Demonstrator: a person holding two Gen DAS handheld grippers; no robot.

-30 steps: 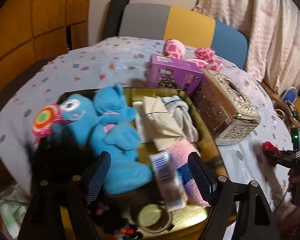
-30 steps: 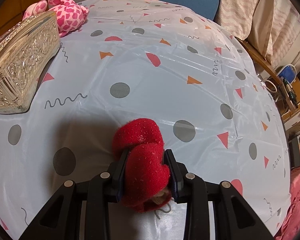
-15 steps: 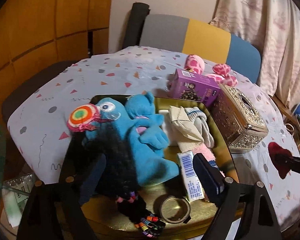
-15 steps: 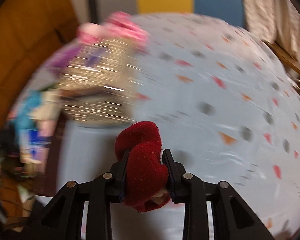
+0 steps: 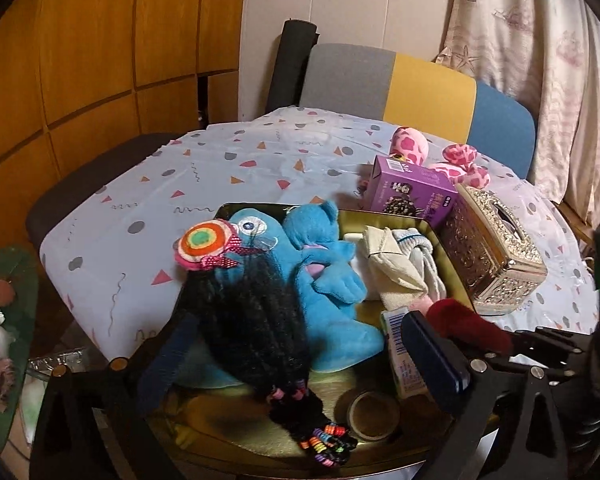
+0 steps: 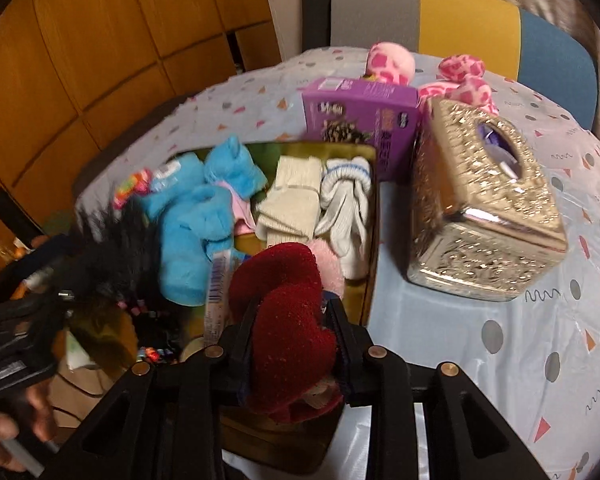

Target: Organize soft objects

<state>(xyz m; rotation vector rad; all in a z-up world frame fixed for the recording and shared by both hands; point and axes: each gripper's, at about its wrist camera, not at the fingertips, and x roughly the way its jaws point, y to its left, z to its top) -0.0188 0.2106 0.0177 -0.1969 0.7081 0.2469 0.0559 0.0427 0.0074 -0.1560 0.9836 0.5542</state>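
My right gripper (image 6: pixel 294 320) is shut on a red plush heart (image 6: pixel 288 320) and holds it over the near right corner of the gold tray (image 6: pixel 374 216). The heart also shows at the right of the left wrist view (image 5: pixel 464 324). The tray (image 5: pixel 384 216) holds a blue plush (image 5: pixel 324 272), a black braided wig with coloured beads (image 5: pixel 252 320), rolled socks (image 5: pixel 400 264), a pink soft item (image 6: pixel 328 264), a tape roll (image 5: pixel 374 416) and a small barcoded box (image 5: pixel 404 356). My left gripper (image 5: pixel 300 364) is open above the tray's near side, around the wig and plush.
A gold ornate tissue box (image 6: pixel 480 204) stands right of the tray. A purple carton (image 6: pixel 360 120) stands behind it, with a pink spotted plush (image 6: pixel 392 62) further back. The patterned tablecloth (image 6: pixel 520 340) covers the round table. A striped chair back (image 5: pixel 420 88) is beyond.
My right gripper has swung left with the red heart, from the bare tablecloth to above the tray's corner. My left gripper has pulled back and up from the tray.
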